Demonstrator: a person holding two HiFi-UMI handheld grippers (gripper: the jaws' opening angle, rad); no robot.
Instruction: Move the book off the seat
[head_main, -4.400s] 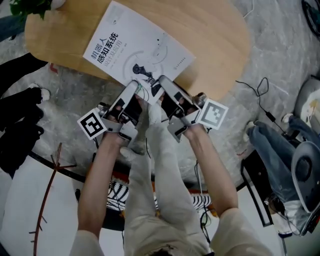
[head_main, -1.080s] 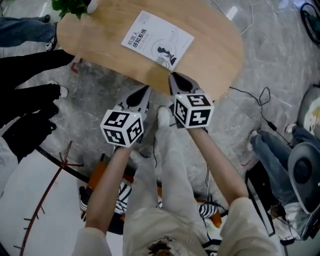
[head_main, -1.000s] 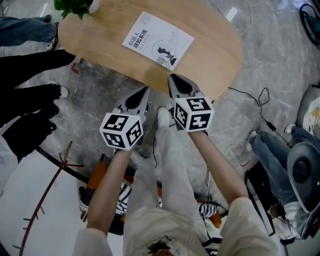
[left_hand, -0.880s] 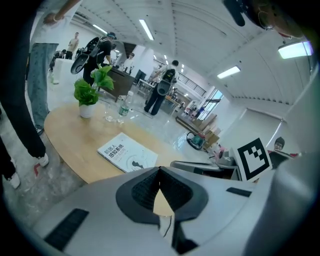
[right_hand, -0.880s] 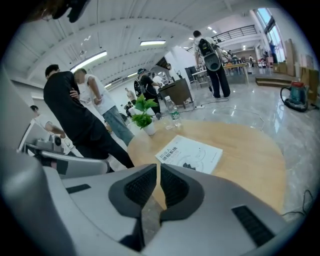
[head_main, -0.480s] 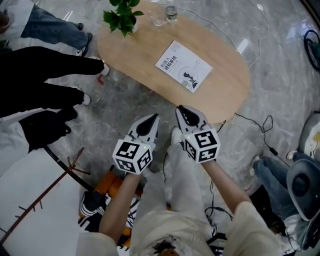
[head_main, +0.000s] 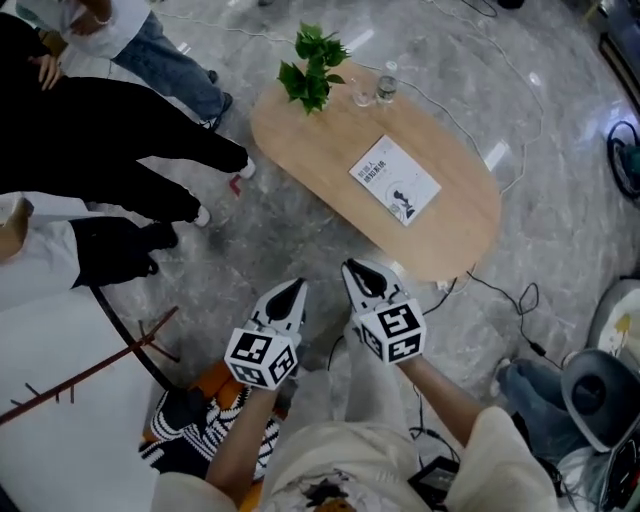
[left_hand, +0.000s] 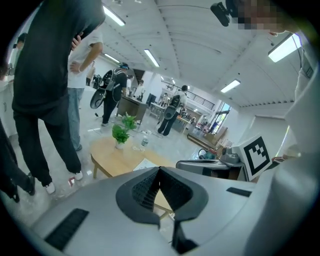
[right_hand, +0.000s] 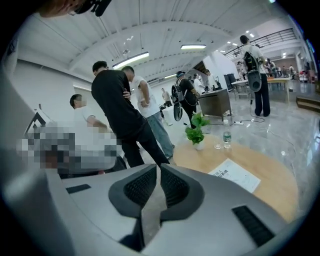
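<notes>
At the far left stands a person (head_main: 110, 130) in black. Near the centre, the left gripper (head_main: 293, 290) has its jaws pressed together with nothing between them. Just right of it, the right gripper (head_main: 357, 270) is likewise closed and empty. Both point toward the table (head_main: 460, 230) and are well apart from it. The book (head_main: 395, 180) lies flat on the tabletop, farther off and right of both grippers, touching neither. A plant (head_main: 310, 68) and a bottle (head_main: 386, 84) stand at the table's far left end.
</notes>
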